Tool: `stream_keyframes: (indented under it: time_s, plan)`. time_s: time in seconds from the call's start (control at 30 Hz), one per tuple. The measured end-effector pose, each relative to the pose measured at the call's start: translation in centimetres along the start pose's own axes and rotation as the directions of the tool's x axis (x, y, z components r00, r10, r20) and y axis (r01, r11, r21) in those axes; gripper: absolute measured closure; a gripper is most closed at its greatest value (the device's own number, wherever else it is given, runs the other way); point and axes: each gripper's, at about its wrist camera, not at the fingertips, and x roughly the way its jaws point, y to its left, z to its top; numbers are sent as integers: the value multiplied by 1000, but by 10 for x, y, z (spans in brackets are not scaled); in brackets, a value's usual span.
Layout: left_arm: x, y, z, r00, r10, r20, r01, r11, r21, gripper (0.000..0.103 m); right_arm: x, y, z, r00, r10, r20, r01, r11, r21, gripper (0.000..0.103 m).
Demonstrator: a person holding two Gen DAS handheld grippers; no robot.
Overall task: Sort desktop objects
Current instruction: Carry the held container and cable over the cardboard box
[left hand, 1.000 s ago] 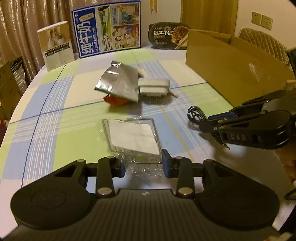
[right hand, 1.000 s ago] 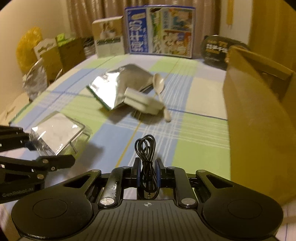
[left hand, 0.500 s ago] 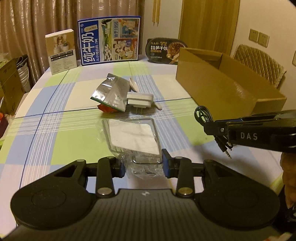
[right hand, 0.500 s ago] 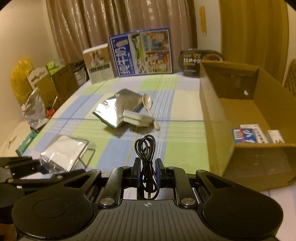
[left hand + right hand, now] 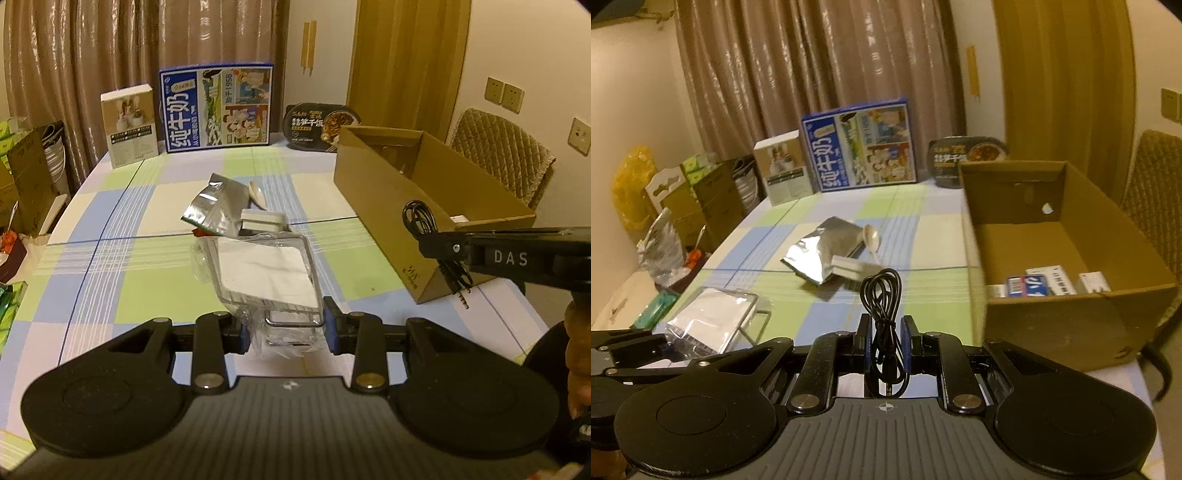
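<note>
My left claw (image 5: 287,328) is clamped on a clear plastic packet (image 5: 266,275) with a white sheet inside and a wire frame at its near end, tilted up ahead of the fingers, off the checked desk (image 5: 110,266). My right claw (image 5: 884,343) is pinched shut on a coiled black cable (image 5: 882,295), its loop standing up between the fingers. The open cardboard box (image 5: 1071,325) sits just right of that claw.

Brown curtains (image 5: 110,55), wooden door (image 5: 406,62), quilted chair (image 5: 502,147).
</note>
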Motion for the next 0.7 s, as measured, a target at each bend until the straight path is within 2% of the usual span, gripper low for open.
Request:
stream_keyframes:
  time_s: [0.7]
  plan:
    - [-5, -41, 17, 997, -65, 27, 64, 997, 46, 71, -33, -39, 5, 997, -64, 37, 62, 996, 57, 91]
